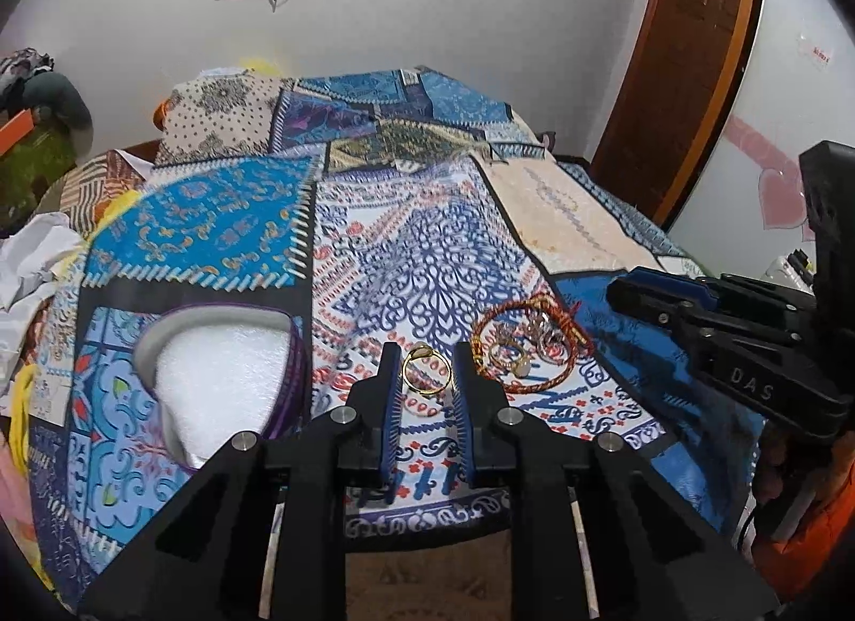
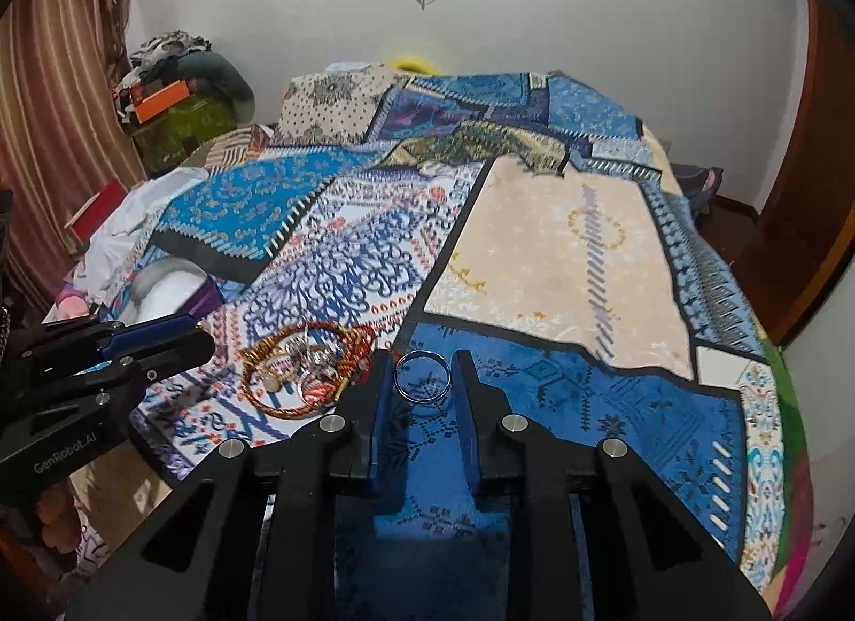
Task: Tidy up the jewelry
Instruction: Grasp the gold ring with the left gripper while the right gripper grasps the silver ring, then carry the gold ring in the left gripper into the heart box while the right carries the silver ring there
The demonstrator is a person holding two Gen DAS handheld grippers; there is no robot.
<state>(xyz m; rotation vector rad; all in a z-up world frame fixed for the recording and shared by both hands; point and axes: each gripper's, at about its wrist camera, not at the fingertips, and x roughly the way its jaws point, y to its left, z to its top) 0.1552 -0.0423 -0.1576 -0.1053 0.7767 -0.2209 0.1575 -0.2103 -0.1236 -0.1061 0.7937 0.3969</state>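
Your left gripper (image 1: 426,374) has its fingers clenched on a gold ring (image 1: 425,372); your right gripper (image 2: 422,374) grips a silver ring (image 2: 422,375), both above the bed (image 2: 561,247). Carry them slowly to the box (image 1: 224,380), without loosening.

Glossy gold metal ring (image 1: 425,370), shiny silver metal ring (image 2: 422,375), matt patterned cloth bedspread (image 1: 438,257).
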